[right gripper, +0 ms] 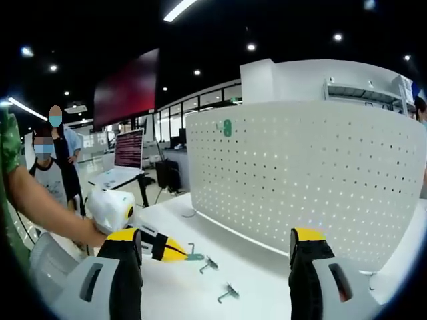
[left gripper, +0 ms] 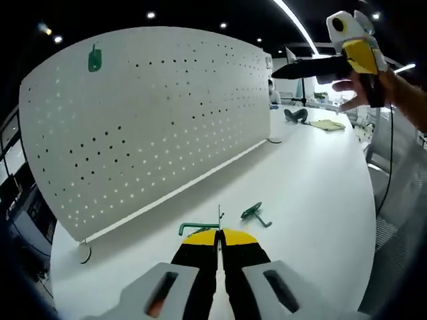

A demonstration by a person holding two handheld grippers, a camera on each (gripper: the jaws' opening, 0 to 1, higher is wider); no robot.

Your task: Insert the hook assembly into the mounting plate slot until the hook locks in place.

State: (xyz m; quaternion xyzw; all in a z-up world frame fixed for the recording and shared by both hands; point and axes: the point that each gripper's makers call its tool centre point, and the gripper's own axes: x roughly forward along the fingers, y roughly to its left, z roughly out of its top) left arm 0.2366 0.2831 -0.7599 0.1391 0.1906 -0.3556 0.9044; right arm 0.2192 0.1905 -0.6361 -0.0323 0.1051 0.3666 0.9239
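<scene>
A white pegboard point(left gripper: 153, 120) point(right gripper: 313, 180) stands upright on the white table point(left gripper: 313, 187), with one green hook point(left gripper: 95, 59) point(right gripper: 227, 127) hung near its upper corner. My left gripper point(left gripper: 219, 235) point(right gripper: 175, 252) rests low over the table, jaws together, pinching the end of a green hook point(left gripper: 193, 229) point(right gripper: 195, 256) that lies at its tips. Another green hook point(left gripper: 255, 213) point(right gripper: 208, 264) lies just beyond, and a grey one point(right gripper: 228, 292) lies nearer. My right gripper point(right gripper: 215, 237) point(left gripper: 320, 65) is held high in a hand, open and holding nothing.
The pegboard's round foot point(left gripper: 83, 252) sits by the table's near corner. A dark object point(left gripper: 297, 115) and a cloth point(left gripper: 327, 125) lie at the table's far end. Two people point(right gripper: 50, 167) and a monitor point(right gripper: 129, 148) are beyond the left side.
</scene>
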